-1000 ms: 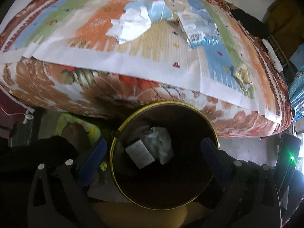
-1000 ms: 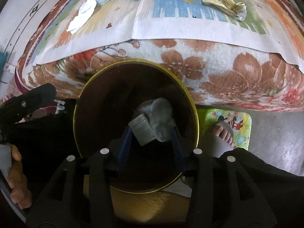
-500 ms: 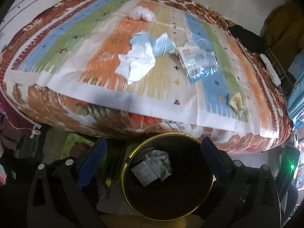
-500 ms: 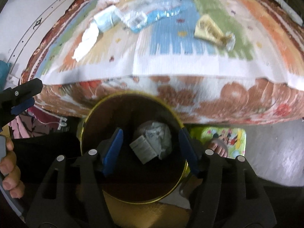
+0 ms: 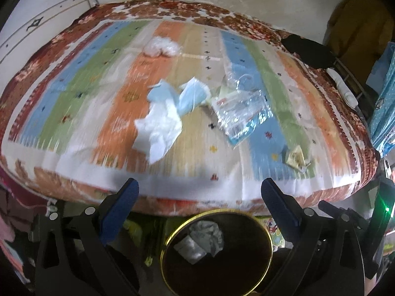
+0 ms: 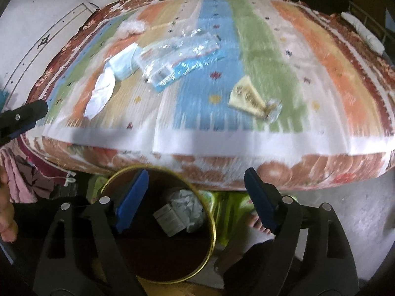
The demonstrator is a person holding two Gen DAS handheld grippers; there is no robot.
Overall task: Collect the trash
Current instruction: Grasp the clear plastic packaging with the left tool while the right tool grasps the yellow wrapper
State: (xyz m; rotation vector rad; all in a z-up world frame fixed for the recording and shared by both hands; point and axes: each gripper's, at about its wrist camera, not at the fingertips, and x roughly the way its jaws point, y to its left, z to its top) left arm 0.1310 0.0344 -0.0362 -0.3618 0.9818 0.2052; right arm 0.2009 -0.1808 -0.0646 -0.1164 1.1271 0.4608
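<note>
Gold-rimmed and dark inside, the bin point(image 5: 217, 254) stands on the floor just beside the bed point(image 5: 187, 194), and I use it as the landmark. Inside the bin you have a crumpled grey paper point(image 5: 207, 231) and a small flat packet point(image 5: 190, 248) touching it; no writing on them can be read.

Your left hand-held gripper point(image 5: 200, 192) hangs above the bin's far rim, at the bed edge, with its blue pads point(image 5: 118, 207) spread wide and nothing between them. Your right hand-held gripper point(image 6: 195, 187) is also released: its jaws have just been opening, the pads point(image 6: 132, 197) stand apart, and nothing is between them; the paper and packet lie below in the bin.

The rest of the trash lies on the striped bed cover, beyond the bin. Straight beyond it is a white tissue point(image 5: 159, 130), touching a light blue face mask point(image 5: 190, 96). Just to the right of the mask is a clear plastic wrapper point(image 5: 240, 111) with a blue edge and a white label; the print is too blurred to read. Nearer the bin and to its right lies a small yellow wrapper point(image 6: 249, 98) with dark lettering, which I also cannot read. Farthest from the bin is a white fluffy clump point(image 5: 161, 46). Your bare toes point(image 6: 258, 224) show on the floor to the right of the bin.
</note>
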